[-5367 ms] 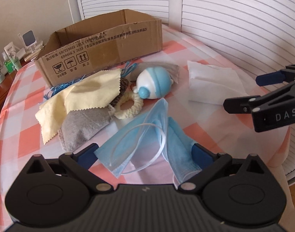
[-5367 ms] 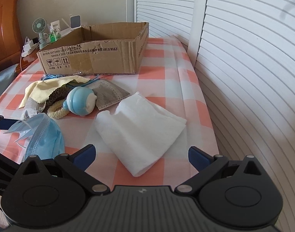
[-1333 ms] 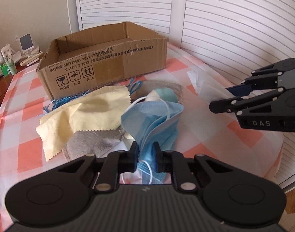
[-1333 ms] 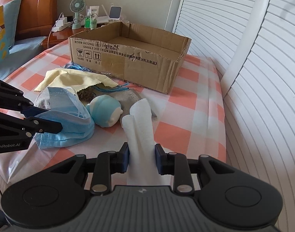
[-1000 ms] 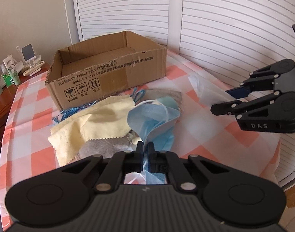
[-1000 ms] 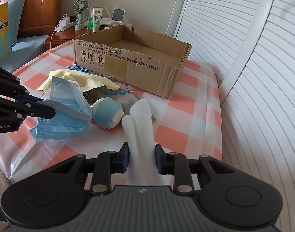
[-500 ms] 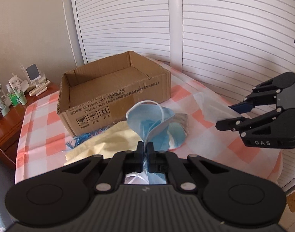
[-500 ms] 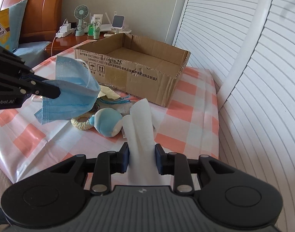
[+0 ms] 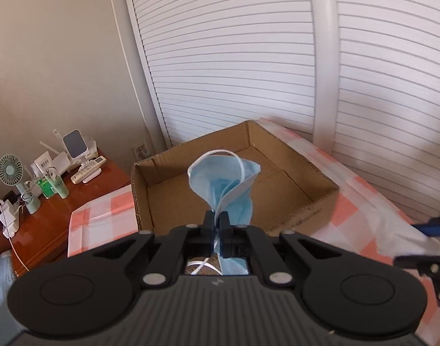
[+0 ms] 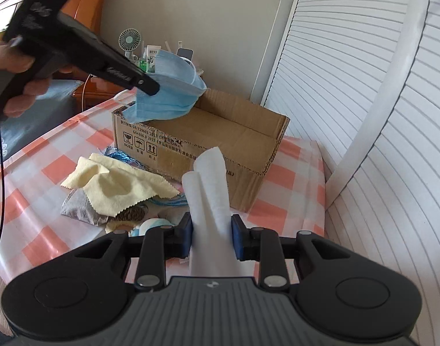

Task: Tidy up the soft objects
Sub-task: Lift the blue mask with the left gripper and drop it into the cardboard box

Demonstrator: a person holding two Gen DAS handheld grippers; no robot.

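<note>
Left gripper (image 9: 216,226) jaws nearly together, pinching the blue face mask (image 9: 224,184) at a bunched fold; it hangs above the open cardboard box (image 9: 292,181), likely for a drop-in. Mask: thin pleated nonwoven, limp, white elastic loop. Right gripper (image 10: 210,238) clamped on a folded white cloth (image 10: 209,190), thick and fluffy, standing up between the fingers, short of the box's near wall. Box: corrugated, shallow, looks empty, at the table's far edge. Yellow pinked-edge cloth (image 10: 119,183) and grey fabric (image 10: 81,209) wait on the glossy checked tablecloth (image 10: 286,178).
</note>
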